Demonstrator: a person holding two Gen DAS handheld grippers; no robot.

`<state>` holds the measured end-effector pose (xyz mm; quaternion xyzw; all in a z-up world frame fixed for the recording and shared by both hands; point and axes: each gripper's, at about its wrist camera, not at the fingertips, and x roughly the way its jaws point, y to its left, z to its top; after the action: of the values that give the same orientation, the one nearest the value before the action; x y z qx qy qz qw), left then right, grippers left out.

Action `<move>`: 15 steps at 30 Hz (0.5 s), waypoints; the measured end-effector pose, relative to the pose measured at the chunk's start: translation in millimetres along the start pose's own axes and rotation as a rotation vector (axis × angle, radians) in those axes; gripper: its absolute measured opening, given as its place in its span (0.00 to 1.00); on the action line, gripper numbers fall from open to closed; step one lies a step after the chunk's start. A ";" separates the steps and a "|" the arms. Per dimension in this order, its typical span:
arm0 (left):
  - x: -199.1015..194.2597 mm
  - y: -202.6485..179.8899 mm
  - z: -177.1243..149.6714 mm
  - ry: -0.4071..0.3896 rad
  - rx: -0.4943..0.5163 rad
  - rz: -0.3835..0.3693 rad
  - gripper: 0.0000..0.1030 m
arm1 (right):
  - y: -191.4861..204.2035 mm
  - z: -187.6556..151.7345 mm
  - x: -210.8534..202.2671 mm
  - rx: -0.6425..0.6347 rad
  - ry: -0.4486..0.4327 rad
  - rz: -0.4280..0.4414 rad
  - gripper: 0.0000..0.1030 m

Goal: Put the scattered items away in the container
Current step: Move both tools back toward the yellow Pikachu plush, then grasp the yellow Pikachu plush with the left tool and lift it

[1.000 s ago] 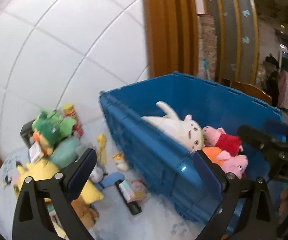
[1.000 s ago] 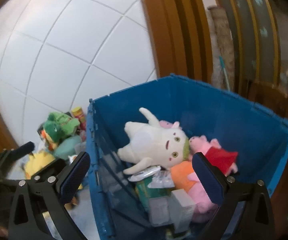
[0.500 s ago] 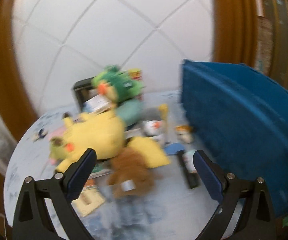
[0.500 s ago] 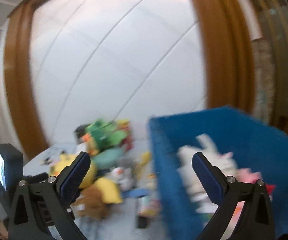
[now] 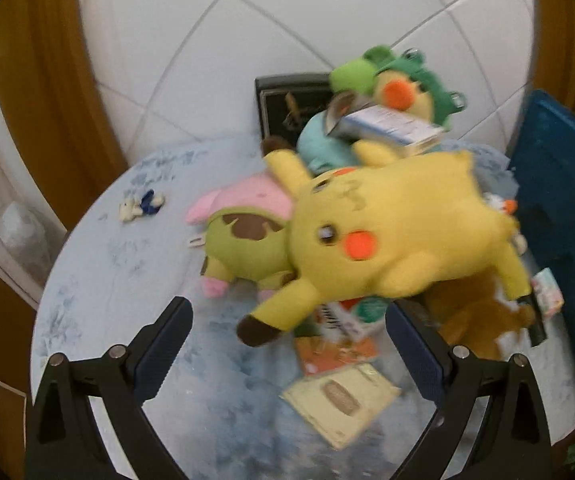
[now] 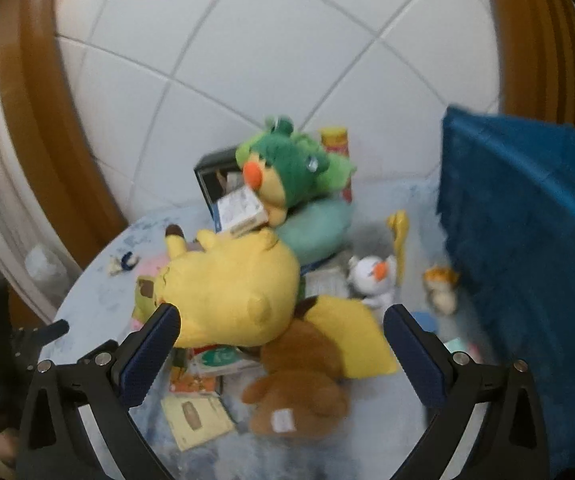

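A pile of toys lies on a round pale blue table [image 5: 127,280]. A big yellow Pikachu plush [image 5: 387,232] lies on top, with a green and pink plush [image 5: 243,236] at its left and a brown plush [image 6: 299,384] beside it. A green frog-hat plush [image 6: 291,168] sits behind on a teal cushion [image 6: 315,232]. The blue container [image 6: 527,240] stands at the right. My left gripper [image 5: 287,344] is open and empty, just short of the Pikachu. My right gripper [image 6: 279,348] is open and empty above the brown plush.
Flat cards and packets [image 5: 339,400] lie under the pile. A small white bird toy [image 6: 371,280], a yellow figure [image 6: 397,236], a small orange toy [image 6: 441,284] and a red and yellow can [image 6: 335,140] sit near the container. A tiny blue-white toy [image 5: 141,206] lies far left. Tiled wall behind.
Both grippers swung left, away from the blue container, and came in close over the toy pile. Both stay open and empty.
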<state>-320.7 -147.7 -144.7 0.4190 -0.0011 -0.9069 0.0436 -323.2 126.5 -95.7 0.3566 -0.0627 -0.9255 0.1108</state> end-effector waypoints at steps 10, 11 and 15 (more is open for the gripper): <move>92.7 -2.9 -7.0 0.128 0.077 -0.094 0.96 | 20.5 4.2 89.8 -0.005 0.153 -0.014 1.00; 99.6 -6.1 -7.8 0.135 0.090 -0.099 0.96 | 21.0 5.5 98.1 -0.005 0.162 -0.008 1.00; 124.0 -15.8 -6.0 0.141 0.123 -0.114 0.96 | 20.5 9.3 129.6 0.002 0.193 0.013 1.00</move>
<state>-397.4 -141.6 -243.4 0.4830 -0.0297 -0.8745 -0.0339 -419.6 74.6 -168.6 0.4438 -0.0550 -0.8860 0.1222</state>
